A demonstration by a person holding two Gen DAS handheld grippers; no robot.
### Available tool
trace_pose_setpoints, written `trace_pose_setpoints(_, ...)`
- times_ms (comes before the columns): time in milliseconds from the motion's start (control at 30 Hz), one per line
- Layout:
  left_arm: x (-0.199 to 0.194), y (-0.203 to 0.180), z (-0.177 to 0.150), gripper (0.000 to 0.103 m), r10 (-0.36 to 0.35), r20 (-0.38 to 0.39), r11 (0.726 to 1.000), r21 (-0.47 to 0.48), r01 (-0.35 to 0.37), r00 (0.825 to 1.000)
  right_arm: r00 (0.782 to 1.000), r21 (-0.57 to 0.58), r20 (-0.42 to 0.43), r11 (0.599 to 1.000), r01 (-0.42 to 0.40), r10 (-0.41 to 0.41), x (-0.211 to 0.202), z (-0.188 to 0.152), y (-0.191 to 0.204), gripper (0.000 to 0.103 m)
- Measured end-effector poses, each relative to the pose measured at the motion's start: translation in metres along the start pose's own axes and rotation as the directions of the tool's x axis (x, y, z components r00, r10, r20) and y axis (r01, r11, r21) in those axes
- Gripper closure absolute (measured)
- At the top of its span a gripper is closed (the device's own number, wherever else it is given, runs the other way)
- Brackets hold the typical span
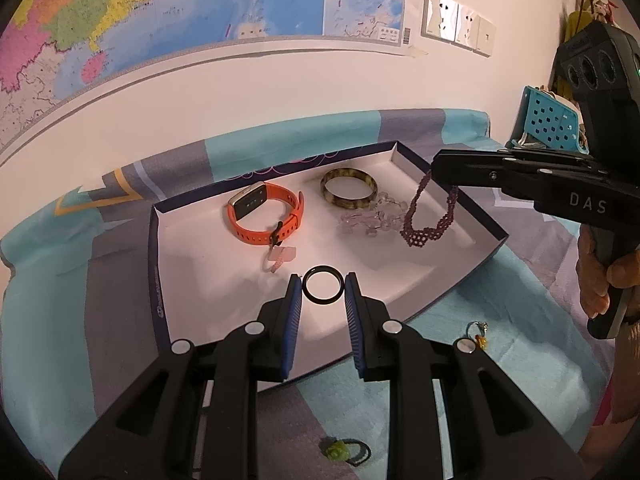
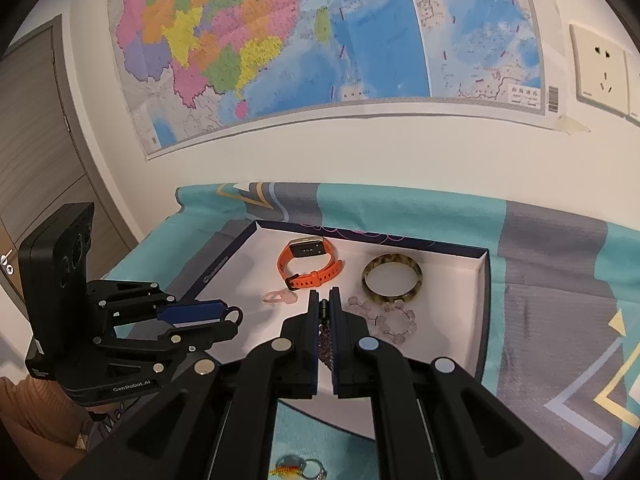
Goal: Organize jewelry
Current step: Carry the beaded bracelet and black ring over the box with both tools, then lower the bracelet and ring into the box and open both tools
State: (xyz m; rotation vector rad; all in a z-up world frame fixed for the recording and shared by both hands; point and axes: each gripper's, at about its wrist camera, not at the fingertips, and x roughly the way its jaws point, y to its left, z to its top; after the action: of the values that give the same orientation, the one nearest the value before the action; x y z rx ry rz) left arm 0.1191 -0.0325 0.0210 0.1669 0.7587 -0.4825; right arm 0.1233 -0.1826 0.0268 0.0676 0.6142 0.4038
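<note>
While you carry both pieces over the shallow white tray [image 1: 472, 236], your left hand-held gripper [image 1: 322, 292] is clamped on the black ring [image 1: 322, 289], its blue pads pinching the band from both sides above the tray's near edge. That ring looks rigid, smooth and light, so I'd judge it could squirt out of a loose pinch; keep the pads square across its widest part.

Over on the right, your right hand-held gripper [image 1: 442, 168] is squeezed tight on the purple beaded necklace [image 1: 426, 224], which hangs down in a loop toward the tray's right edge. It's soft and floppy, it will swing, and the woven lower section could snag on the clear bead bracelet [image 1: 370, 220] beside it. Holding it near the top of the strand, as you do now, looks sensible.

Already lying in the tray: the orange watch [image 1: 264, 216] toward the far left corner and the tortoiseshell bangle [image 1: 349, 188] toward the far edge.
</note>
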Motion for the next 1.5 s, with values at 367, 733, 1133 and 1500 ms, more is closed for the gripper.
trace_pose_setpoints(367, 0.017, 0.006, 0.002, 0.081, 0.013, -0.029, 1.0, -0.002, -0.013, 1.0, 1.0, 0.02, -0.026, 1.0, -0.008, 0.008, 0.019, 0.002, -0.003, 0.1)
trace_pose_setpoints(733, 0.029, 0.005, 0.005, 0.081, 0.02, -0.049, 1.0, 0.001, -0.02, 0.999, 0.999, 0.037, -0.042, 0.999, -0.021, 0.023, 0.033, 0.003, -0.008, 0.1)
trace_pose_setpoints(1133, 0.044, 0.009, 0.007, 0.081, 0.027, -0.083, 1.0, -0.007, -0.028, 0.996, 0.998, 0.053, -0.057, 0.999, 0.0, 0.003, 0.044, 0.002, -0.017, 0.1)
trace_pose_setpoints(1500, 0.055, 0.009, 0.008, 0.081, 0.033, -0.104, 0.999, -0.015, -0.035, 0.994, 0.997, 0.065, -0.077, 0.997, 0.028, -0.023, 0.053, -0.002, -0.025, 0.1)
